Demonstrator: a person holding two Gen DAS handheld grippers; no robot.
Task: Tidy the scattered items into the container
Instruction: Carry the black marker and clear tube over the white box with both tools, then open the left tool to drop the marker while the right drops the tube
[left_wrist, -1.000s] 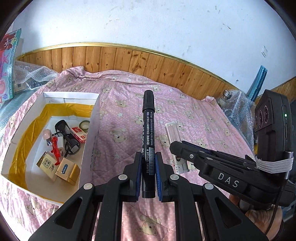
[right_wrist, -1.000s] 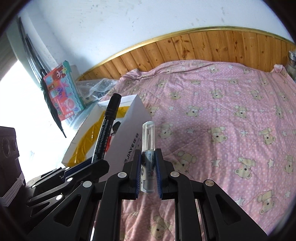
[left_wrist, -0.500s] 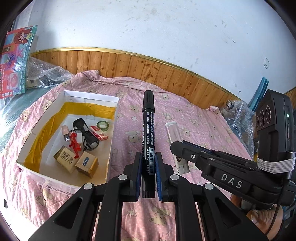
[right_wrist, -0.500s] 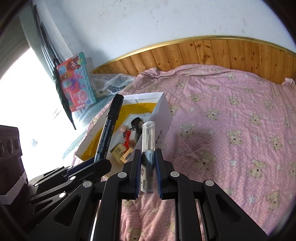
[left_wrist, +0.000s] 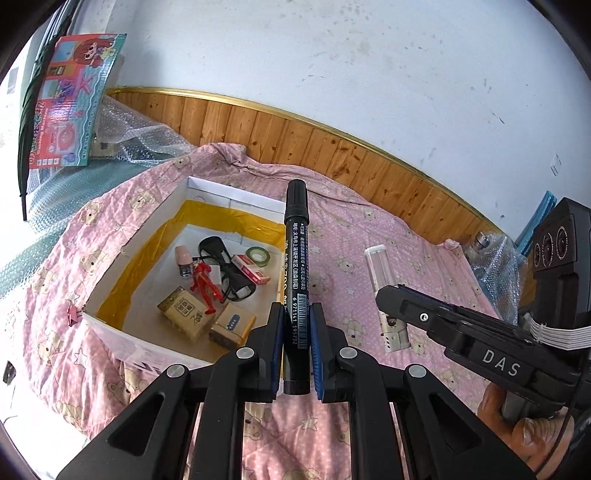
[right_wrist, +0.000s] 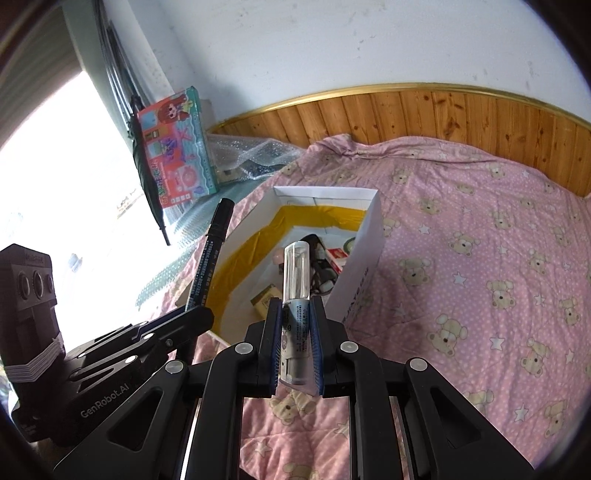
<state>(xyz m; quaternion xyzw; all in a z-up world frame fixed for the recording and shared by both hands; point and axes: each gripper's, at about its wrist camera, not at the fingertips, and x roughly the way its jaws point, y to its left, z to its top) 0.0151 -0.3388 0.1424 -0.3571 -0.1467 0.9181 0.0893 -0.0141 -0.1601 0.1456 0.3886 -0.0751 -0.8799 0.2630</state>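
The left gripper (left_wrist: 296, 345) clamps a black marker pen (left_wrist: 295, 258) upright; the right gripper (right_wrist: 295, 343) pinches a clear-capped tube (right_wrist: 295, 280), perhaps glue. Both hover near the yellow-lined white cardboard box (left_wrist: 147, 236) on the pink bear-print bed (right_wrist: 480, 258).

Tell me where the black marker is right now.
The black marker is clamped upright in the left gripper, held above the pink bedspread by the near right corner of the white box, not yet inside it.
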